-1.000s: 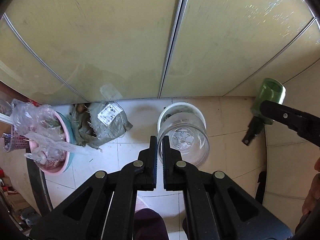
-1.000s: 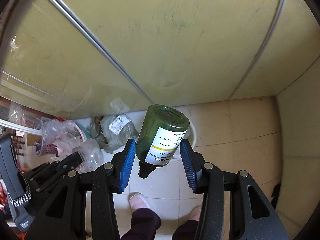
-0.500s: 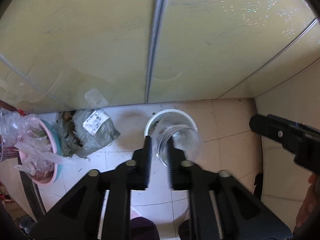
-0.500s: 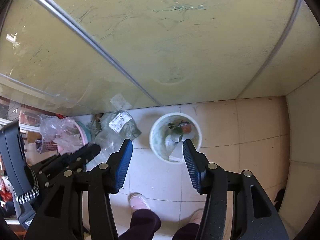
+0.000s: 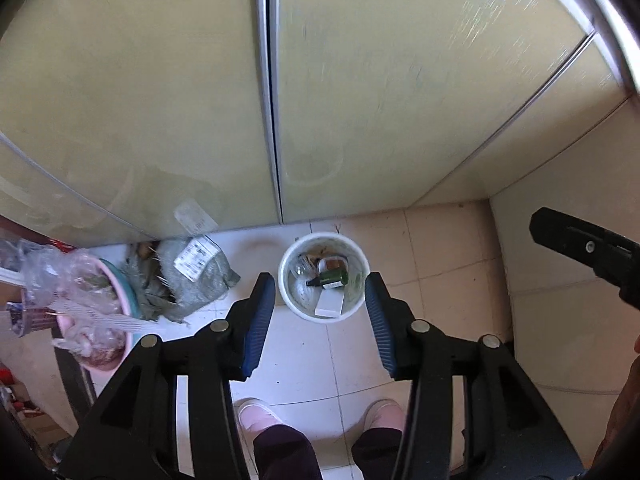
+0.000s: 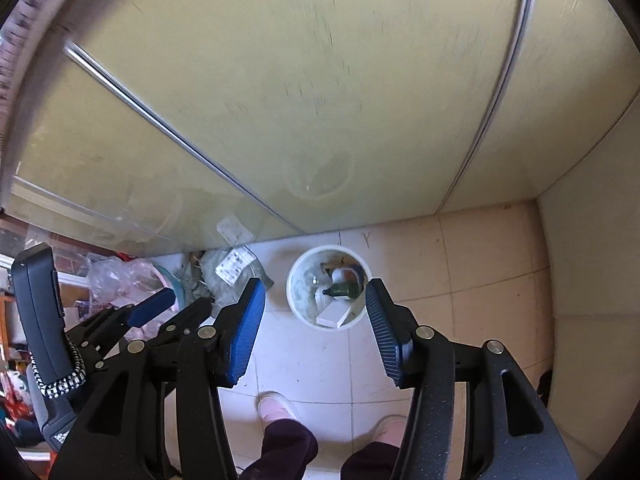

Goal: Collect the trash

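Note:
A white round bin [image 5: 288, 264] stands on the tiled floor by the wall; it also shows in the right wrist view [image 6: 295, 280]. Inside lie a green bottle [image 5: 331, 278] [image 6: 343, 289], a clear plastic bottle [image 5: 301, 269], a white box [image 5: 329, 304] [image 6: 332, 315] and other trash. My left gripper [image 5: 320, 320] is open and empty, high above the bin. My right gripper [image 6: 314, 326] is open and empty, also high above the bin. The right gripper's finger [image 5: 580, 244] shows in the left view.
A grey bag with a white label [image 5: 196, 276] lies left of the bin. A pink basin with plastic bags [image 5: 92, 320] stands further left. Glass sliding doors [image 5: 272, 100] rise behind the bin. The person's feet in pink shoes [image 5: 256, 416] stand below.
The right gripper opened and the green bottle fell into the bin. The left gripper opened and the clear bottle fell into the bin. Both grippers moved up, away from the bin.

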